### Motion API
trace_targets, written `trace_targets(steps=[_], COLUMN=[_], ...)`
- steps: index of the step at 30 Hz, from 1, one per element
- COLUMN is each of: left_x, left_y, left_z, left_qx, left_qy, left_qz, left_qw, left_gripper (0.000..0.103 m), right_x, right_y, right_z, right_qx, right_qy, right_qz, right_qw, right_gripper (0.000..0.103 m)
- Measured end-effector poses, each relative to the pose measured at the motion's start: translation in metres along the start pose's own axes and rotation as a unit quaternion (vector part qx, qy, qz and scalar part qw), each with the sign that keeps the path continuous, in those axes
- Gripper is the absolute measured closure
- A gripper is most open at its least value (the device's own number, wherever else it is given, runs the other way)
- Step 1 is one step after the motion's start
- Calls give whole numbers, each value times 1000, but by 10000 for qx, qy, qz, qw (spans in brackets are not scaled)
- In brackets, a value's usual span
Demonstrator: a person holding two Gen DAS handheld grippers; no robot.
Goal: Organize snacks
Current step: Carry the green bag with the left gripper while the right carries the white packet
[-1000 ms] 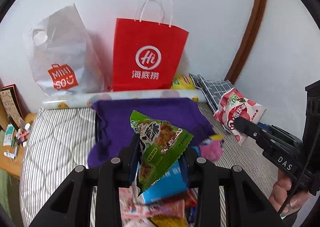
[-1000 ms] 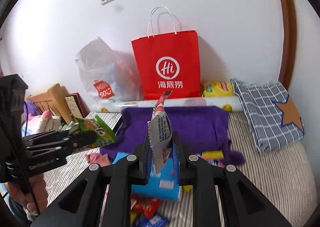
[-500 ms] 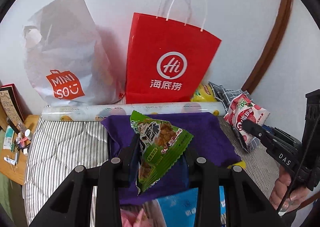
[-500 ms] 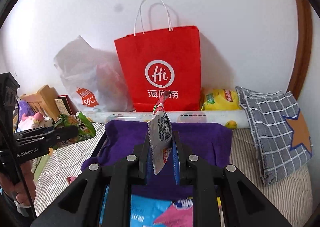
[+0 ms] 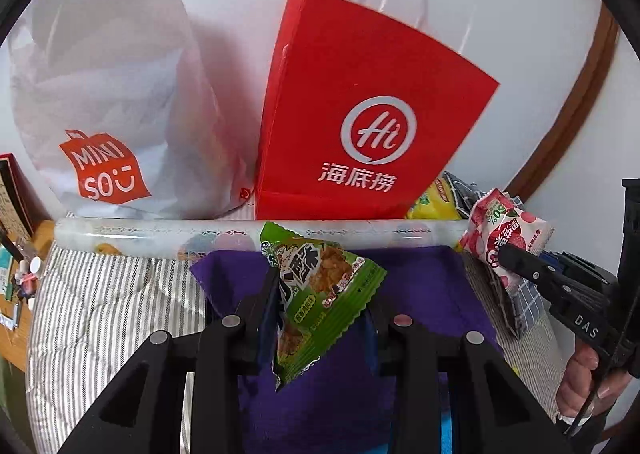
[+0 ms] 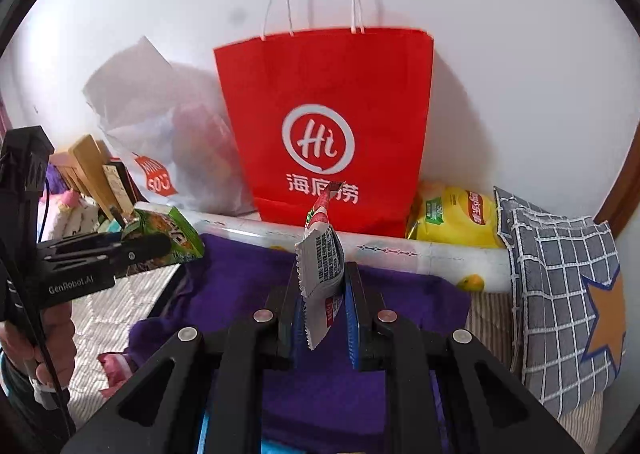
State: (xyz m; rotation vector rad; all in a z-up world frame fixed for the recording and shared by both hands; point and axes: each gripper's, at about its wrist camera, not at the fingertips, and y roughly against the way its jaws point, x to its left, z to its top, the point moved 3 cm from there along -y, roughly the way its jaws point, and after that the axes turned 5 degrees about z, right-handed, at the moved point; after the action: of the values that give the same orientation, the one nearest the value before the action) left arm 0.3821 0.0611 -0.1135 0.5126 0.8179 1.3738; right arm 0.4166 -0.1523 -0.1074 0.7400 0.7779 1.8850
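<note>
My left gripper [image 5: 320, 294] is shut on a green snack packet [image 5: 320, 294] and holds it above the purple cloth [image 5: 420, 294], in front of the red paper bag [image 5: 360, 126]. My right gripper [image 6: 322, 286] is shut on a red-and-white strawberry snack packet [image 6: 320, 254], seen edge-on, also above the purple cloth [image 6: 248, 286] and facing the red paper bag [image 6: 324, 126]. Each gripper shows in the other's view: the right one [image 5: 504, 258] with its packet [image 5: 504, 230] at the right, the left one [image 6: 160, 244] with its green packet [image 6: 172, 230] at the left.
A white MINISO plastic bag [image 5: 108, 94] leans on the wall left of the red bag. A patterned roll [image 5: 160, 238] lies along the wall's foot. A yellow snack bag [image 6: 456, 214] and a grey checked pillow [image 6: 560, 294] sit at the right. The bed has a striped sheet [image 5: 100, 314].
Both grippers have moved forward and up toward the red paper bag, which looms larger. The loose snacks and blue box on the bed have dropped out of sight below.
</note>
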Motion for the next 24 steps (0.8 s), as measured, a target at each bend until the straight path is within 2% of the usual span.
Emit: trace_targets(steps=[7, 10, 15, 18, 24], left_x=[12, 15, 14, 10, 11], left_y=[-22, -36, -49, -54, -68], left_z=[-7, -11, -15, -17, -22], left_qx=[149, 273, 447, 532, 707], left_qy=[0, -80, -91, -154, -200], left_qz=[166, 309, 288, 310, 370], left_qw=[9998, 9991, 9985, 9980, 9966], left_gripper=[70, 70, 70, 70, 70], right_x=[-17, -22, -28, -27, -29], right_y=[-20, -33, -56, -70, -90], right_z=[4, 1, -7, -13, -27], right_qx=[50, 250, 675, 979, 1375], right_qy=[-120, -55, -160, -79, -98], right_qz=[147, 20, 181, -2, -21], right_qw=[9998, 9997, 9974, 9952, 9904], right_gripper=[85, 85, 85, 85, 85])
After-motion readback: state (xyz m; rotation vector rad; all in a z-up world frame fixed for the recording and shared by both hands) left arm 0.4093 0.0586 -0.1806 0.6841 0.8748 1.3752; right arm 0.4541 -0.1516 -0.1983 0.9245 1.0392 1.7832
